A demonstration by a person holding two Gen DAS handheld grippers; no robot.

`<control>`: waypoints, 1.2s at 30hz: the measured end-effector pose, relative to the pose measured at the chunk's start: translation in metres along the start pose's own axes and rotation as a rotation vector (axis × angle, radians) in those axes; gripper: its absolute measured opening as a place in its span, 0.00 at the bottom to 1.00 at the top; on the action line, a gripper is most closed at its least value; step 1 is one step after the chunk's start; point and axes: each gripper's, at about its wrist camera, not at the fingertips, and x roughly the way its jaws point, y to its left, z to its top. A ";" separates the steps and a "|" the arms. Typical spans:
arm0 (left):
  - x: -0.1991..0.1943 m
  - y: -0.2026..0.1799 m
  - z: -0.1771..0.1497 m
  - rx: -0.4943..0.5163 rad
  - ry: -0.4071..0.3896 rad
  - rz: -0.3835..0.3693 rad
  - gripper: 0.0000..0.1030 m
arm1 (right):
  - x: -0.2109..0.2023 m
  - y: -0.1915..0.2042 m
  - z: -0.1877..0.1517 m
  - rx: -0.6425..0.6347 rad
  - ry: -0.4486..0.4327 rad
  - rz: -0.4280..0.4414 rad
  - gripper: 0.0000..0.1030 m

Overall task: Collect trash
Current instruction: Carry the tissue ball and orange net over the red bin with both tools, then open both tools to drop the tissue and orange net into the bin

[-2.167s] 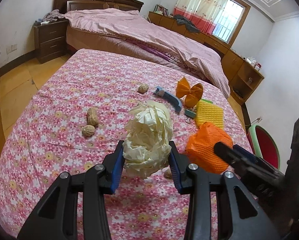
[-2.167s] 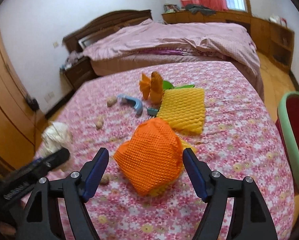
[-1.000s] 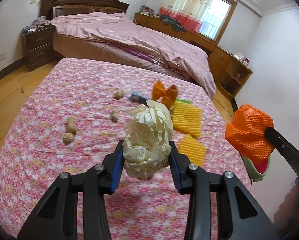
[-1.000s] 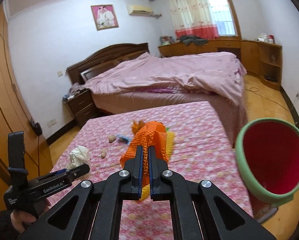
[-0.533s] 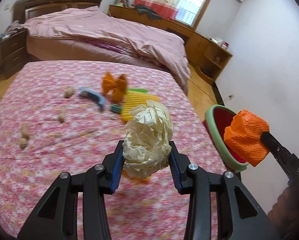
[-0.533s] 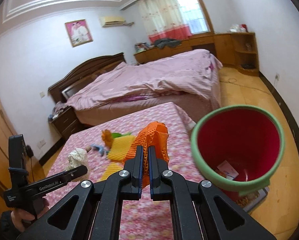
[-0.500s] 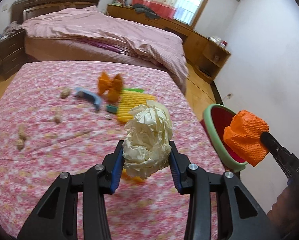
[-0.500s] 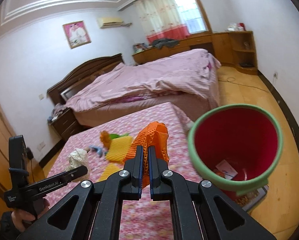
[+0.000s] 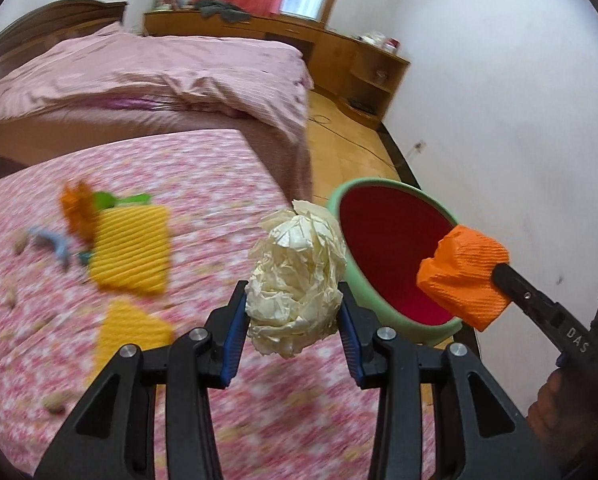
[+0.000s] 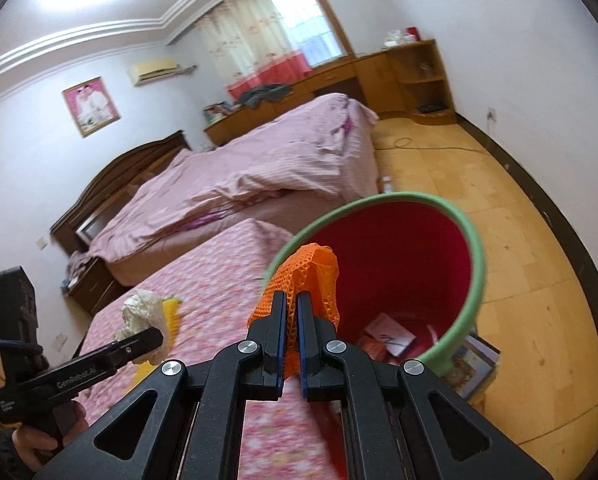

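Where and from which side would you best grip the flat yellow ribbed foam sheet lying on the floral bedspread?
Take the yellow ribbed foam sheet by its free right edge, coming in low from that side. It lies flat, so a top grab offers only its broad face; the orange bow crowds its left edge.

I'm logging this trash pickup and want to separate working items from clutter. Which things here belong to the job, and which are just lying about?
In the job:
- crumpled paper ball, held in the left gripper
- orange foam net, pinched in the right gripper
- red bin with green rim

Lying about:
- yellow foam sheet on the flowered cloth
- green scoop
- pink bed
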 end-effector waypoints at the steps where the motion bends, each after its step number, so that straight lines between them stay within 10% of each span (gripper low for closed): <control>1: 0.007 -0.007 0.003 0.012 0.008 -0.006 0.41 | 0.002 -0.006 0.001 0.009 0.002 -0.006 0.05; 16: 0.090 -0.084 0.019 0.154 0.117 -0.013 0.49 | 0.039 -0.090 0.010 0.130 0.055 -0.070 0.15; 36: 0.094 -0.076 0.014 0.142 0.137 0.028 0.57 | 0.031 -0.076 0.012 0.090 0.050 0.007 0.41</control>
